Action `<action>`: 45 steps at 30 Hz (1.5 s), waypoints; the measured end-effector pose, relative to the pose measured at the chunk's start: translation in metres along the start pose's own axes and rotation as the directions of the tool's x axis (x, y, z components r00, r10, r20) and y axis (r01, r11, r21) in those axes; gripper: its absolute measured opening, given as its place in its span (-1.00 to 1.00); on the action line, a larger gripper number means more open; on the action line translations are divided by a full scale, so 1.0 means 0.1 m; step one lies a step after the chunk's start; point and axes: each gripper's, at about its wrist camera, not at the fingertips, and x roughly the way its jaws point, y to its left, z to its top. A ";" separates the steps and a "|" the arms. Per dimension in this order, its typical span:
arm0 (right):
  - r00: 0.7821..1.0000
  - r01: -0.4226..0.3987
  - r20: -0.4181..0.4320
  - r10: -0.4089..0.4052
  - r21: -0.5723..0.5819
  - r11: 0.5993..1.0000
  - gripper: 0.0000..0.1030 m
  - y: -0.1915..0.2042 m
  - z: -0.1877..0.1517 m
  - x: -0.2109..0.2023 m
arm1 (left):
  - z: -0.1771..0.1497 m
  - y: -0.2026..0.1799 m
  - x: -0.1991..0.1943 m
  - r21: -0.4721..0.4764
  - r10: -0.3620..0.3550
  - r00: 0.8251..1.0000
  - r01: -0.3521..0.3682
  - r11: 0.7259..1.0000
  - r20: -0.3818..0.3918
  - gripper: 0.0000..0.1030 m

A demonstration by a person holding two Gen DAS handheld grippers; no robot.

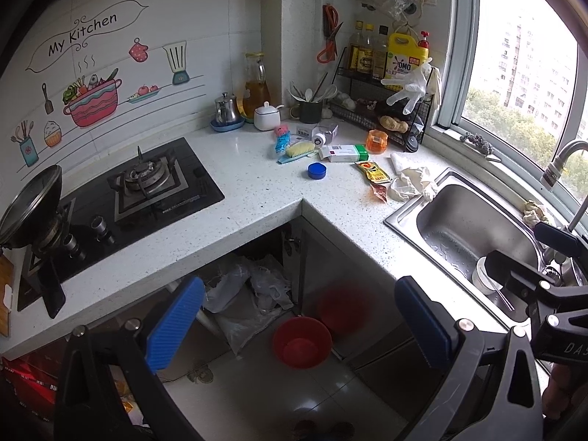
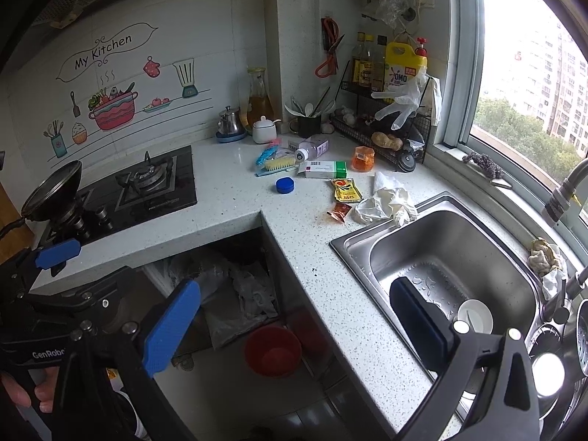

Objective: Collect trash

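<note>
Sauce packets (image 2: 345,191) torn, crumpled tissue (image 2: 386,204) beside

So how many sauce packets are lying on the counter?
2. A yellow sauce packet lies below the green-and-white box; a torn red sauce packet lies just nearer, beside the crumpled gloves.

Speckled white L-shaped tabletop (image 1: 257,198), cartoon "My Kitchen" wall sticker (image 1: 88,33), steel sink (image 2: 441,250) under a big daylight window (image 1: 522,55).
</note>
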 end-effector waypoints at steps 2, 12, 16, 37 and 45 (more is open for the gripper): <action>1.000 0.000 0.000 0.000 -0.001 1.000 0.99 0.00 0.00 0.00 | 0.00 -0.01 0.01 0.003 0.004 1.000 -0.004 1.000 0.001 1.00; 1.000 -0.006 -0.008 0.006 0.001 1.000 0.99 -0.03 0.01 0.02 | 0.02 -0.05 0.03 0.010 0.001 1.000 -0.001 1.000 0.004 1.00; 1.000 -0.006 -0.007 0.006 -0.004 1.000 0.99 -0.04 0.01 0.02 | 0.02 -0.05 0.02 -0.002 -0.008 1.000 0.008 1.000 0.006 1.00; 1.000 -0.019 0.007 0.020 -0.017 1.000 0.99 -0.10 0.00 0.01 | 0.04 -0.15 0.06 0.013 0.001 1.000 -0.001 1.000 0.011 1.00; 0.999 -0.030 -0.013 0.030 -0.003 1.000 1.00 -0.21 0.06 0.17 | 0.16 -0.23 0.28 0.015 0.002 1.000 -0.002 1.000 -0.007 1.00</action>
